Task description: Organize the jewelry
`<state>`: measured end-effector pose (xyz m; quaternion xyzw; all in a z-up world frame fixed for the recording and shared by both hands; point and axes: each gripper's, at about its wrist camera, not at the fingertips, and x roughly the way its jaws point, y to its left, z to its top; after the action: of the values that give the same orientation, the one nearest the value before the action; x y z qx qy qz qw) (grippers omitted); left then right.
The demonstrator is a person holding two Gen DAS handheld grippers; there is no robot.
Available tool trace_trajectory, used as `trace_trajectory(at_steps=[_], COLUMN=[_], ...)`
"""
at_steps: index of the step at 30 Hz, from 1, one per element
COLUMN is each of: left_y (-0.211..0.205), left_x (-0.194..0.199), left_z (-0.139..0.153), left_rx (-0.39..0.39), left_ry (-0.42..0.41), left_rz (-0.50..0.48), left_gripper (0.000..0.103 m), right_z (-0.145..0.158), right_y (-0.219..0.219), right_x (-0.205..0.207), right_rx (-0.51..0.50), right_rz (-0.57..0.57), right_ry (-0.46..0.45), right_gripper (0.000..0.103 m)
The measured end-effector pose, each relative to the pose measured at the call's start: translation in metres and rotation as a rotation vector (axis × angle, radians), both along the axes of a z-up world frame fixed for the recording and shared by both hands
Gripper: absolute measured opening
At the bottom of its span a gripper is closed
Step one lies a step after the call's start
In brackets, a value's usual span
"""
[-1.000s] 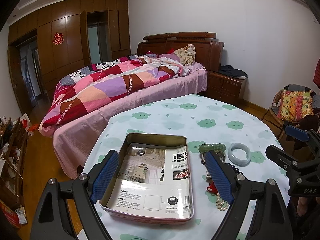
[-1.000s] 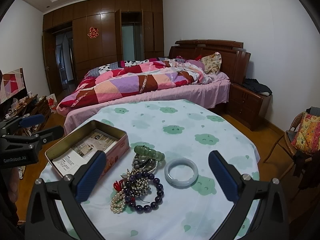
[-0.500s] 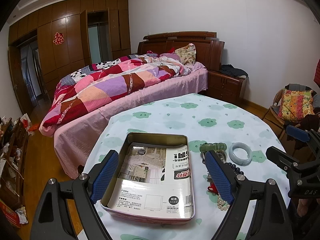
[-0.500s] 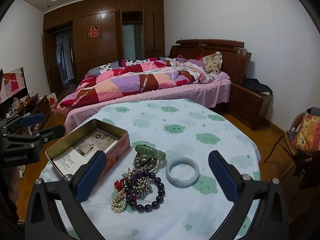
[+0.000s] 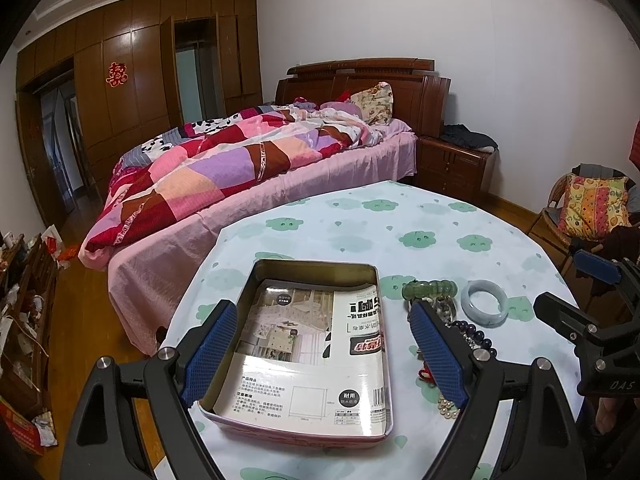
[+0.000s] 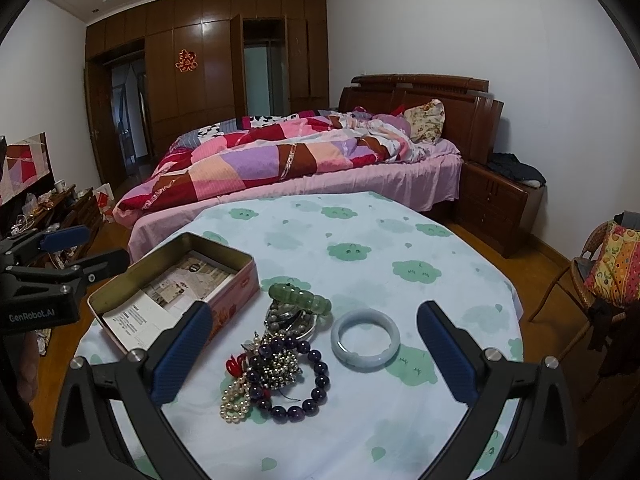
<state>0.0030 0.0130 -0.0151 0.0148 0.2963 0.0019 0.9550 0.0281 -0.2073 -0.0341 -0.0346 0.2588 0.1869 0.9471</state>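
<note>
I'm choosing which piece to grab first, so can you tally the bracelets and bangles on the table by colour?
Pale bangle: 1
Green bead bracelet: 1
Dark purple bead bracelet: 1
Pearl-white bead strand: 1
Grey bead strand: 1, partly buried
Total: 5 countable; the tangle may hide more.

I am looking into a home bedroom; a bed under a patchwork quilt, a wooden headboard; dark wardrobes line the far wall.
</note>
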Motion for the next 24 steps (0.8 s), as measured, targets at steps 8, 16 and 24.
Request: trace_trajectory(at_steps=[8,16,24], left_y=[-0.004,-0.008,-0.035], left_x=[0.008,0.025,0.044], left_z=[-0.008,-0.023,-0.031], left_rx=[0.012,-0.011,-0.002], left_ry=[0.026,0.073,0.099], left_rz=[0.007,0.009,-0.062], left_gripper=[0.088,0.088,0.088], right_z=[-0.011,-0.030,-0.058], right_y=[-0.018,-0.049,-0.074], right_x=[0.019,0.044,0.078], right_rx=[0.009,-0.021,-0.009], right_rz=[-0.039,-0.139,-0.168], right_ry=[0.049,0.099,0.249], right_gripper=[0.103,0.103,0.090])
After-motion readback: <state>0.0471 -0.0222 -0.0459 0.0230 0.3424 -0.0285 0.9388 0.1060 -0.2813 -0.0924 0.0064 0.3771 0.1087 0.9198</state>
